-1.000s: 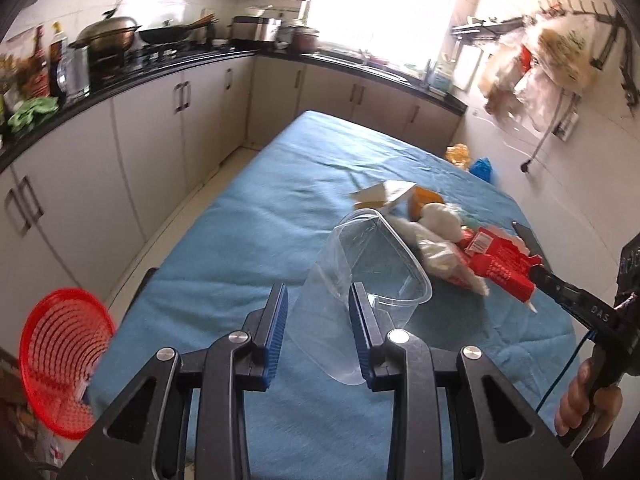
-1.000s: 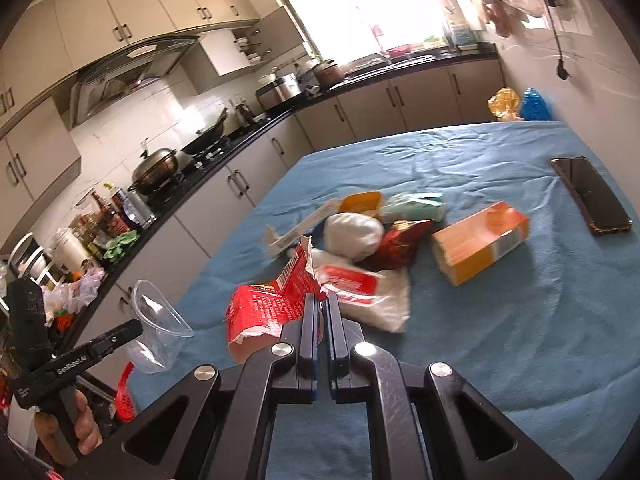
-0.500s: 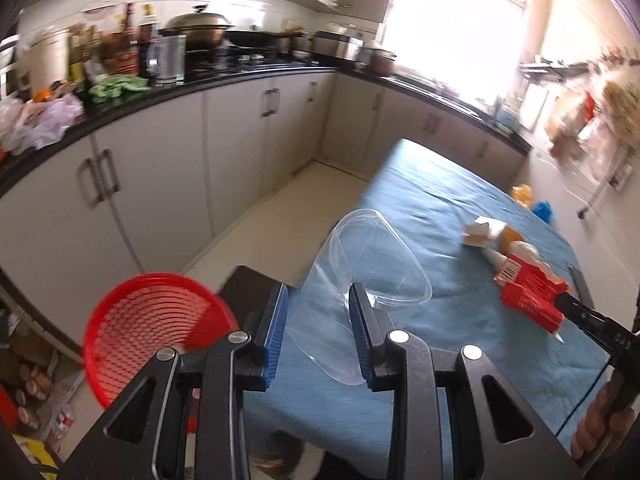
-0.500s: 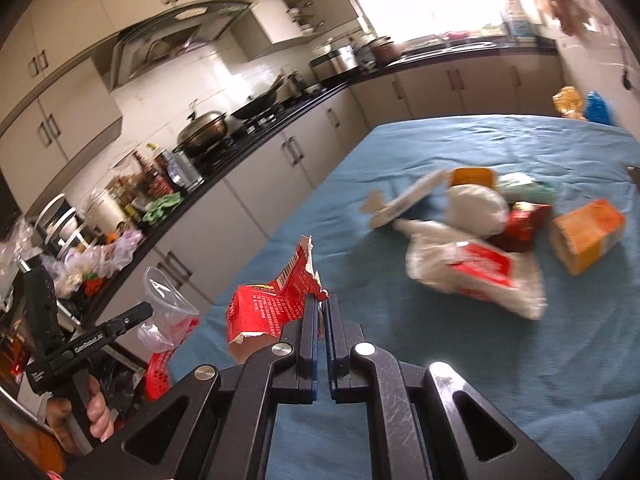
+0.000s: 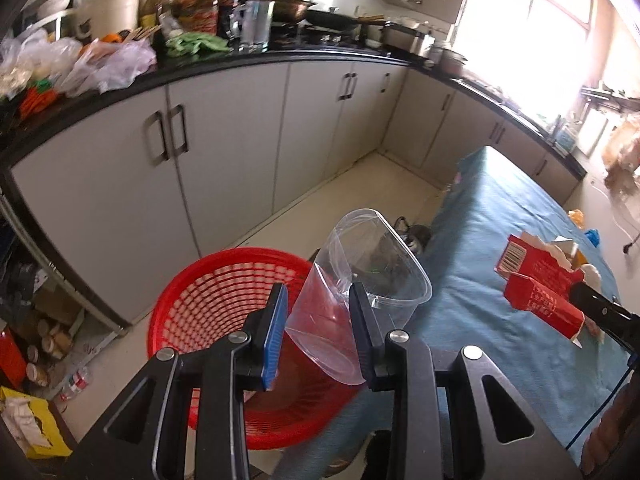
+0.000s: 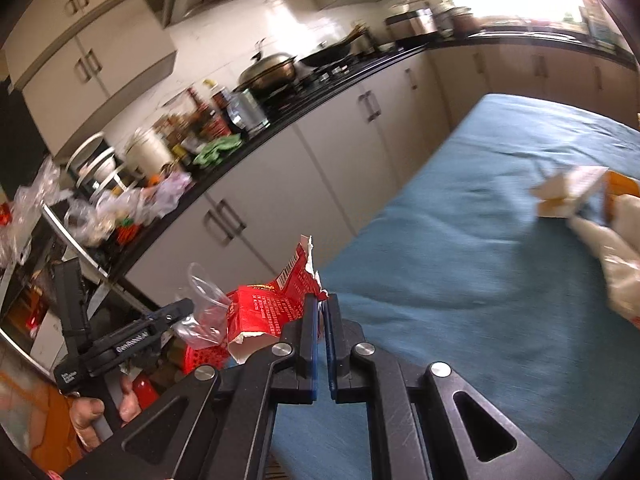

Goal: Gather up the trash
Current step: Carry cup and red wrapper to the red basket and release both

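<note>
1. Kitchen cabinets line a blue-clothed worktop (image 5: 500,280).
2. Round red plastic mesh basket (image 5: 224,300) waits on the floor, likely the drop-off.
3. Left tool (image 5: 318,332) grips a clear plastic cup (image 5: 360,276) above its rim; release should follow.
4. Right tool (image 6: 322,320) pinches a torn red paper carton (image 6: 272,308), next in line.

Left gripper (image 5: 318,330) clamps a clear plastic cup (image 5: 362,280), tilted, above the red mesh basket (image 5: 224,292) on the floor beside the blue-covered table (image 5: 500,280). At right, a torn red carton (image 5: 538,284) is held over the table.
</note>
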A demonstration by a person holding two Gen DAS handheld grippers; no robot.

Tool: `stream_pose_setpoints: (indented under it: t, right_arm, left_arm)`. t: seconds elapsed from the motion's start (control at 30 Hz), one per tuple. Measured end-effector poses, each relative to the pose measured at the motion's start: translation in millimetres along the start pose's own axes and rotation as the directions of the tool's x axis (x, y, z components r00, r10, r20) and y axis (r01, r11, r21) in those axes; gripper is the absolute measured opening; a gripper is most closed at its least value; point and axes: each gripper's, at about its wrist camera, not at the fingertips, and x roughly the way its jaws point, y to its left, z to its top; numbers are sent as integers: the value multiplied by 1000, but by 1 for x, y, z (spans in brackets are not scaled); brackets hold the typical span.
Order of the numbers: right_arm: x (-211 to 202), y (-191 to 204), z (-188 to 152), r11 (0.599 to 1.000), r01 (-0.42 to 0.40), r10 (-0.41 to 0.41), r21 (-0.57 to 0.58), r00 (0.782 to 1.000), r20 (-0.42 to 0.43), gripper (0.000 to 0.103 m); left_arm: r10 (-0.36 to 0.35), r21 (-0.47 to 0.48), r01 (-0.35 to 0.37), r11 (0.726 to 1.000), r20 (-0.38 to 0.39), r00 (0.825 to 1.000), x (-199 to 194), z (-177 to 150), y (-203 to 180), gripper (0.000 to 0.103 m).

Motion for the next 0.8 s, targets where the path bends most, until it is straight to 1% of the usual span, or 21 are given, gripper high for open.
stream_pose_setpoints:
  t: [0.1,0.23,0.47,0.53,0.63,0.67,0.73,0.77,0.8]
  right_arm:
    - [24,17,2,999,-22,21,-24,999,-37,4]
    - [57,36,3,998,-42,37,-51,995,-89,4]
    - [100,56,-3,995,-67,53,-79,985,-167,4]
    - [111,61,-5,994,-71,55,-84,981,-185,5]
    - [126,65,-9,993,-78,58,-87,975,-215,6]
    - [129,65,-10,993,-80,59,-86,973,-223,7]
    - [136,68,-13,993,-81,58,-87,970,-237,7]
    - [139,68,-15,993,-82,59,-85,968,-246,7]
    - [141,67,-17,993,-85,63,-78,965,-255,10]
  left_arm:
    - [13,-21,-13,1000,-14,1000,8,-2,15,30]
    - [13,-43,-14,999,-30,999,18,-2,29,30]
    - [18,-65,-21,998,-54,998,25,-5,47,31]
    - [16,-74,-20,997,-54,998,25,-6,51,31]
    - [-7,-94,2,996,-56,998,24,-6,58,32]
    - [-12,-100,6,995,-57,998,25,-5,59,33]
    - [-19,-109,12,994,-57,998,24,-5,62,41]
    - [-20,-112,14,994,-53,998,24,-5,62,43]
    - [-20,-114,14,993,-48,999,22,-4,63,44]
